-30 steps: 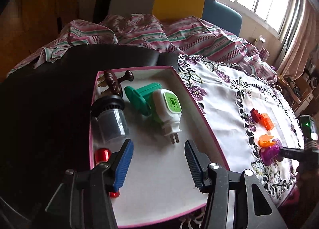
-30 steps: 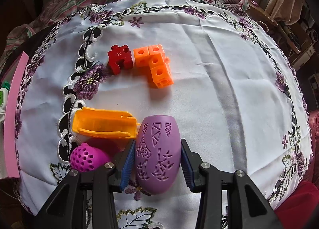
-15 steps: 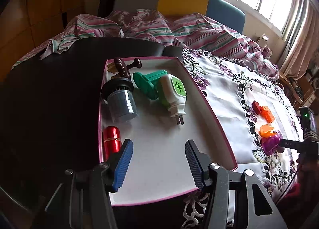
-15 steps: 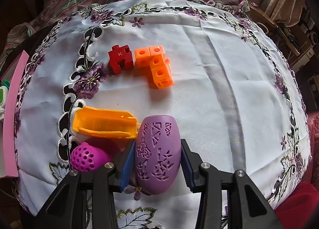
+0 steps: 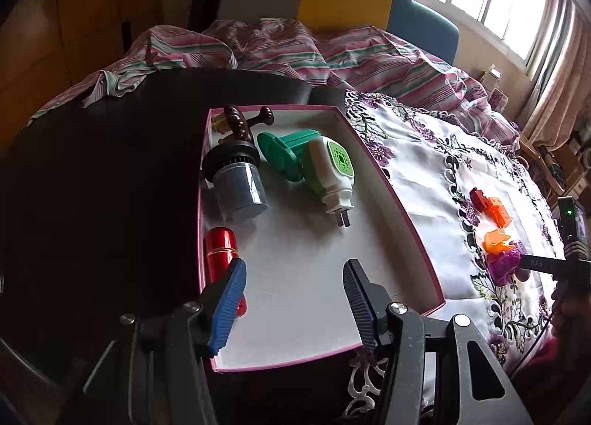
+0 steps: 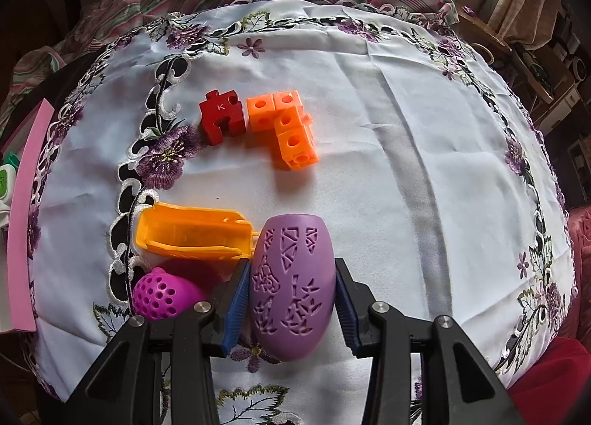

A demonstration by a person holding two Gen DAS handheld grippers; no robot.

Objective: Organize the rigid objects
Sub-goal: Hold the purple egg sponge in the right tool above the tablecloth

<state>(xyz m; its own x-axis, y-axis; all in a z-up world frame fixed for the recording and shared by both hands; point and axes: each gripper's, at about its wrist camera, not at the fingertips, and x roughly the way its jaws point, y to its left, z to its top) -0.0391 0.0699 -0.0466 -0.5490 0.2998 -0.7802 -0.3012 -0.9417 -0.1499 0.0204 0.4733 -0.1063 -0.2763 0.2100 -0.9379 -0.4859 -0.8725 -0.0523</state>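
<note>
Your left gripper (image 5: 293, 301) has drawn back over the near end of the pink-rimmed tray (image 5: 417, 240), jaws spread and empty, while your right gripper (image 6: 290, 308) has not budged. It pinches the purple egg-shaped shell (image 6: 291, 288) on the embroidered cloth (image 6: 406, 166), beside the orange scoop (image 6: 192, 233). You look mid-pick: lift next and carry it to the tray.

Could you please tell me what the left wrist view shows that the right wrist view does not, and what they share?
Only the left wrist view shows the tray's contents: a red cylinder, a dark jar and a white plug-in device, with the left gripper open above them. Only the right wrist view shows the right gripper shut on the purple egg-shaped shell up close. Both show the orange blocks, red puzzle piece and embroidered cloth.
</note>
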